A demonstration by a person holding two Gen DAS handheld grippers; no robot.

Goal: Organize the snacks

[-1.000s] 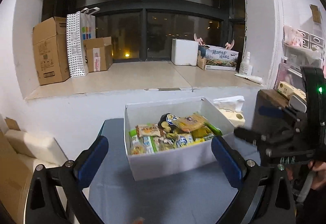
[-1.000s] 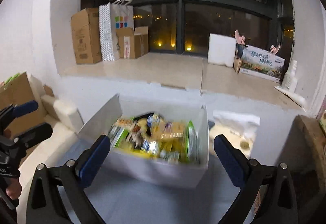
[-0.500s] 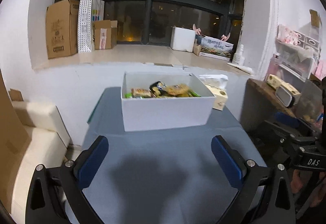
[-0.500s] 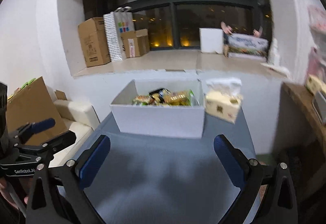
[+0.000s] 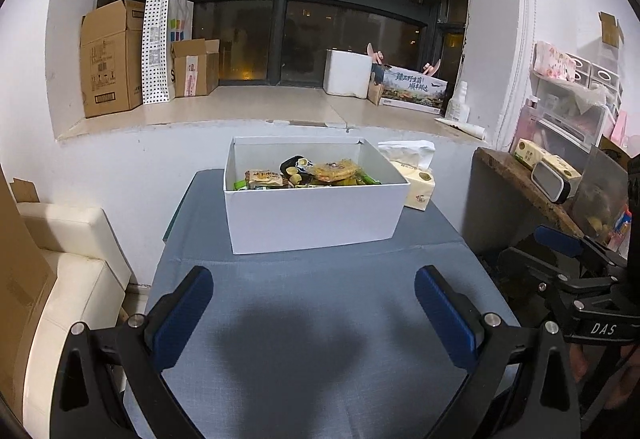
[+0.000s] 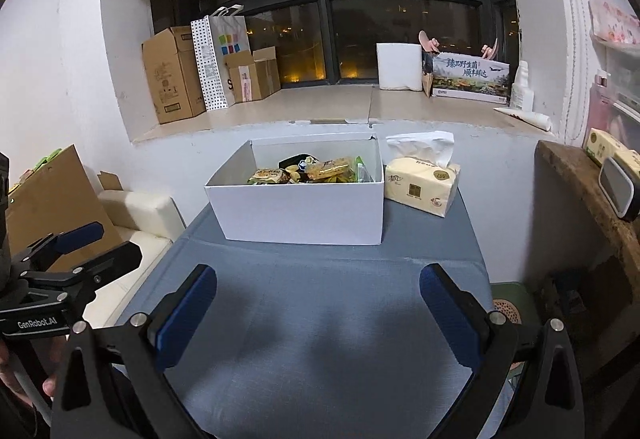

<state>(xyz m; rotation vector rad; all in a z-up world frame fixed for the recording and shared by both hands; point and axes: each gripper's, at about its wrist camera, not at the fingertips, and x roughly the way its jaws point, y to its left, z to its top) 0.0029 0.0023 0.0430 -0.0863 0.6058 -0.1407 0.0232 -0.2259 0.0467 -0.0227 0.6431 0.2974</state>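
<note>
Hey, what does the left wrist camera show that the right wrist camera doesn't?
Only the left wrist view shows the right gripper, seen from the side, and pink storage drawers on the right wall.

Only the right wrist view shows the left gripper and a leaning cardboard sheet.

Both show the white box of snacks on the blue table, the tissue pack beside it, and their own open fingers.
</note>
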